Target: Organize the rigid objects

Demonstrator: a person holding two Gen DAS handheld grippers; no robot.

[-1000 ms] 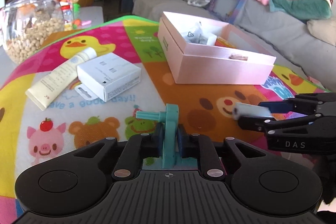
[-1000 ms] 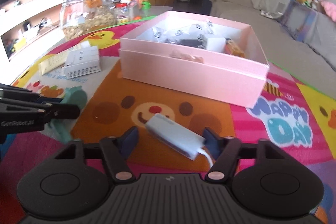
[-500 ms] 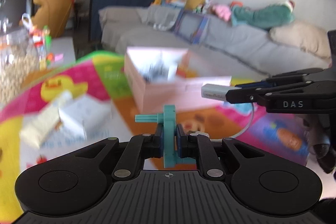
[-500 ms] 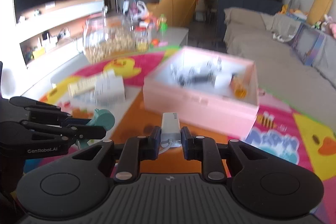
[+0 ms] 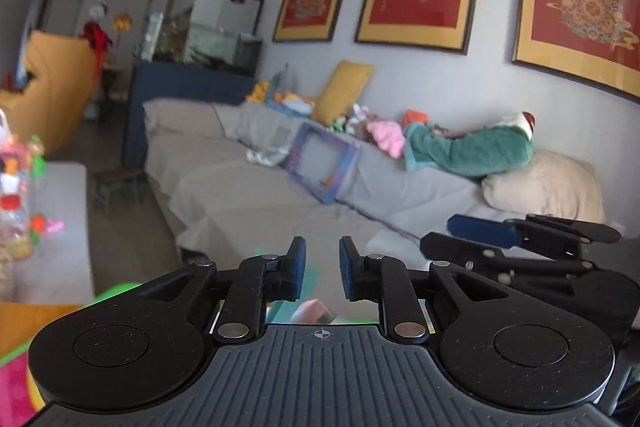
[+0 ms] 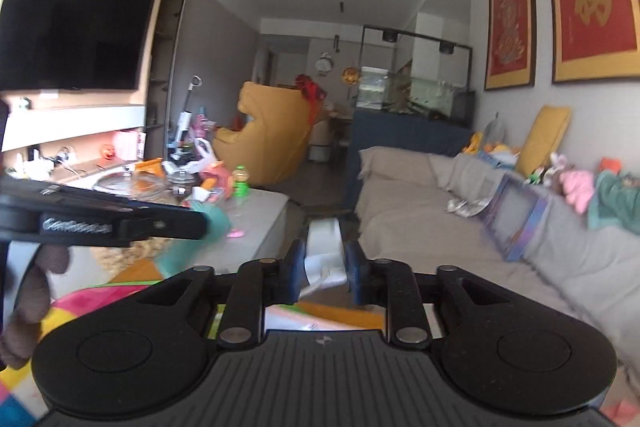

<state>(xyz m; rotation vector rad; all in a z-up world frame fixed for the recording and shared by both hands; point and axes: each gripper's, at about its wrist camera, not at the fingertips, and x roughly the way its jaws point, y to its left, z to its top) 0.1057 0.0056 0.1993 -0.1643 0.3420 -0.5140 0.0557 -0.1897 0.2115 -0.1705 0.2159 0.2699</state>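
My left gripper (image 5: 322,263) is raised high and tilted up toward the sofa. Its jaws stand a little apart with nothing between them. A blurred teal shape (image 5: 276,301) shows just below the left pad. In the right wrist view the left gripper (image 6: 200,223) sits at the left with the teal plastic piece (image 6: 216,221) at its tip. My right gripper (image 6: 324,267) is shut on a white adapter (image 6: 324,247) with its cable. It also shows in the left wrist view (image 5: 452,235). The pink box is out of view.
The colourful play mat (image 6: 100,299) shows only at the lower edges. A glass jar of snacks (image 6: 132,187) and bottles stand at the far left. A grey sofa (image 5: 256,195) with cushions and toys fills the background.
Both grippers have lifted and tilted upward, away from the mat and the pink box. The left jaws have parted and the teal piece has slipped from between them. The right still holds the adapter.
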